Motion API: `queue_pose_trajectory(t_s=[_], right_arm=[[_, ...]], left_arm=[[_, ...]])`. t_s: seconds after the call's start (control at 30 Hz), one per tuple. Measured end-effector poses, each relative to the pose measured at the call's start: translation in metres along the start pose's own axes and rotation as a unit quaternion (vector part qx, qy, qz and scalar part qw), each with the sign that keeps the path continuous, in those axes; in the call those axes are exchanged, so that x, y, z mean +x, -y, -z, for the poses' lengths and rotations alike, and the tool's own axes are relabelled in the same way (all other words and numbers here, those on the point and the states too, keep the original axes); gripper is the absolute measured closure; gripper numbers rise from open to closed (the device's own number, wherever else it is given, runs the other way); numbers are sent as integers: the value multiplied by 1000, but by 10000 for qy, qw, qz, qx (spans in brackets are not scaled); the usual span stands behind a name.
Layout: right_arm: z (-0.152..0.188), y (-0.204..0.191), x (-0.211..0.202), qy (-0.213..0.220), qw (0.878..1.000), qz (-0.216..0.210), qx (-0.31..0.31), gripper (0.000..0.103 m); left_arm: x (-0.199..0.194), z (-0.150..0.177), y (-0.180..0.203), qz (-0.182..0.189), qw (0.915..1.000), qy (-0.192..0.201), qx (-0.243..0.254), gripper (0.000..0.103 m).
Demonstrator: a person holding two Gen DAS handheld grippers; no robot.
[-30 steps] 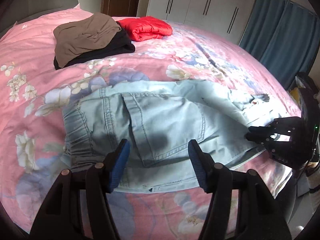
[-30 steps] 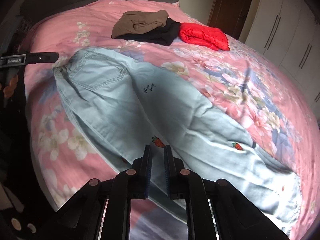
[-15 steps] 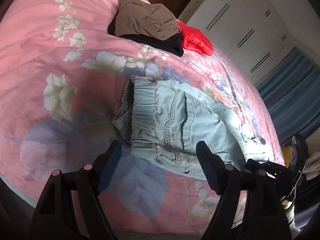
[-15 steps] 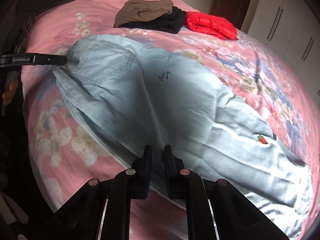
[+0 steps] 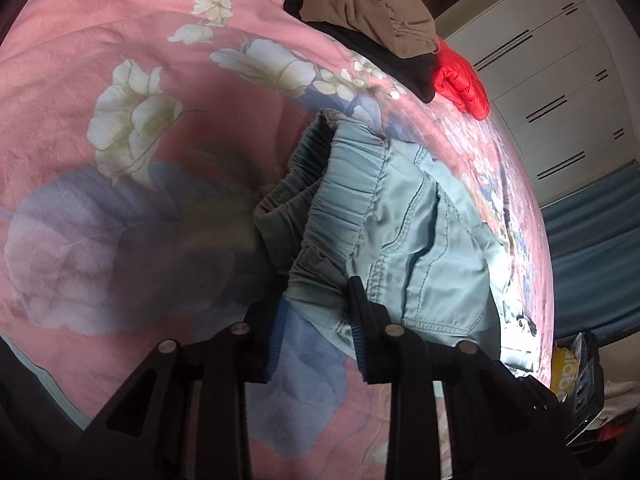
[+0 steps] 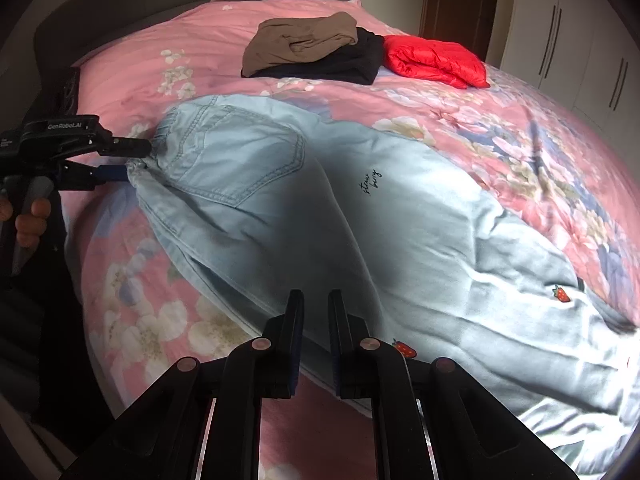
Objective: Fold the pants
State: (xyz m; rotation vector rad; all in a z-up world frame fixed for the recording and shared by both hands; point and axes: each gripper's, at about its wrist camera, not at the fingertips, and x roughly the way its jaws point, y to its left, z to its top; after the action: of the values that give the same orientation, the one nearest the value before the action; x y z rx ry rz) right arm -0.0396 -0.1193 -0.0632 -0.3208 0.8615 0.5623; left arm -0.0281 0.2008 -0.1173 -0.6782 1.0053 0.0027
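Light blue denim pants (image 6: 360, 216) lie spread flat on the pink floral bed, waistband to the left, legs running right; small strawberry patches show on the legs. In the left wrist view the elastic waistband (image 5: 344, 200) is bunched. My left gripper (image 5: 316, 300) is partly closed around the waistband's near corner, fabric between its fingers; it also shows in the right wrist view (image 6: 136, 160) at the waistband. My right gripper (image 6: 316, 304) has its jaws close together over the near edge of a pant leg; whether it pinches fabric is unclear.
A folded brown garment (image 6: 300, 40) on a black one (image 6: 344, 64) and a red puffer jacket (image 6: 432, 60) lie at the far side of the bed (image 6: 160, 52). White wardrobes (image 5: 540, 80) and a blue curtain (image 5: 592, 240) stand beyond.
My left gripper has moved in onto the waistband corner and narrowed from wide open. The right gripper has shifted slightly along the pant leg, its jaws unchanged.
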Motion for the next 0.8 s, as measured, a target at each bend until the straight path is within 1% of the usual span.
queue_pose_trajectory(t_s=[0.07,0.17,0.3,0.37,0.47,0.57,0.63,0.73,0.8], right_arm=[[0,0,0,1,10000,24,5,94],[-2,0,1,4,10000,59,3,94],[-2,0,1,51,10000,37,11,94],[-2,-1,2,51,10000,-2,18,94],[-3,-4,4,45,10000,-17,-24,94],[-3,-7,4,58,10000,-46,-64,94],[-4,-8,5,48,9999,-56,-92,94],[-6,-9,7,17,9999,-26,-147,94],[-10,-11,6,33,9998,-1,-177,94]], left_arm=[[-3,2,2,-82,9999,-44,64,72],[-7,4,-2,132,9998,-137,-31,67],[-7,8,-3,368,9990,-236,-132,67],[-4,7,2,392,9987,-264,-166,69],[-1,3,5,408,9988,-200,-173,69],[2,-3,8,247,9995,-85,-170,84],[-5,-6,8,397,9988,152,-235,86],[-22,-9,10,506,9964,639,-222,88],[-27,-10,5,483,9957,748,-271,88]])
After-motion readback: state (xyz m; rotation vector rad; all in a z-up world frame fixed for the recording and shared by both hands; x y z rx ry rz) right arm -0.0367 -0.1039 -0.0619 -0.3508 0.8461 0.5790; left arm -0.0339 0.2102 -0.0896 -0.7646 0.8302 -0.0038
